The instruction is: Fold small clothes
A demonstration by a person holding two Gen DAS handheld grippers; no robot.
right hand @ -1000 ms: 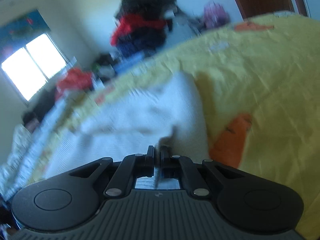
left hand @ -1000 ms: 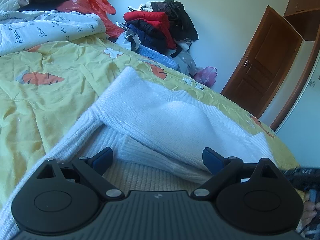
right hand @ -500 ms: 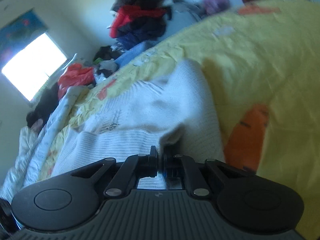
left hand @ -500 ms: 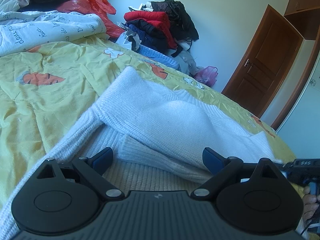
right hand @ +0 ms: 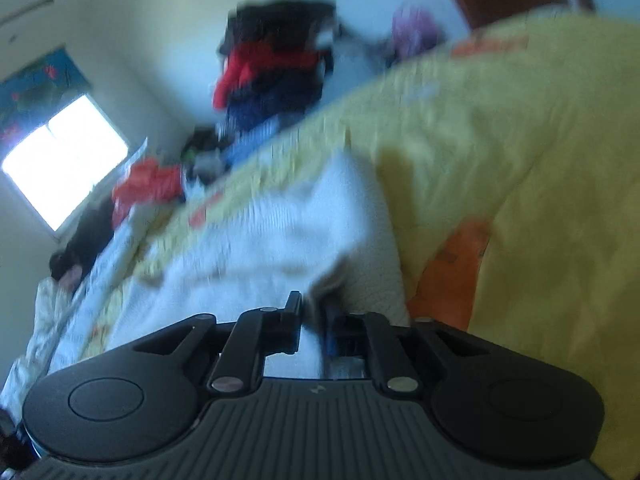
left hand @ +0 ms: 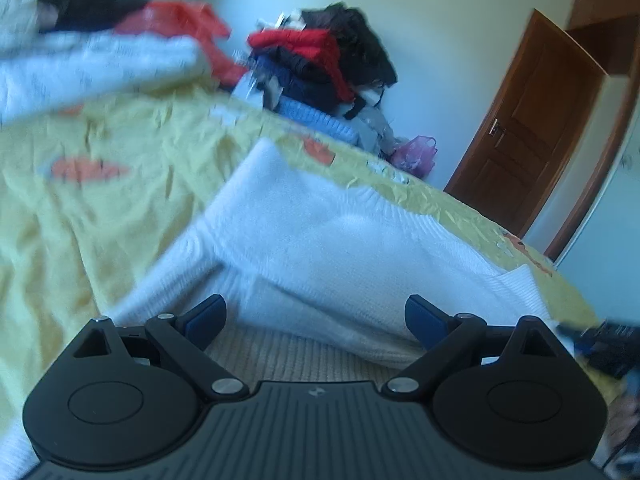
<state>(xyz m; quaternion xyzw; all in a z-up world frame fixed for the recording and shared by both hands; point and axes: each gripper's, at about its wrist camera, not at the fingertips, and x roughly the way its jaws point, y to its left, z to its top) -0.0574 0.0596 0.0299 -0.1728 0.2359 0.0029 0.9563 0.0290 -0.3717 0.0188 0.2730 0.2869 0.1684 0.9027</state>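
The left gripper (left hand: 316,316) hovers wide open and empty over the near edge of the white sweater (left hand: 320,240), which lies partly folded on the yellow bedspread (left hand: 100,208). The right gripper (right hand: 312,316) has just been opening; a fold lies loose between its narrowly parted jaws, probably being released.

The right gripper (right hand: 312,312) has just been opening, a fold of the white sweater (right hand: 280,248) between its jaws, on the yellow bedspread (right hand: 520,152).
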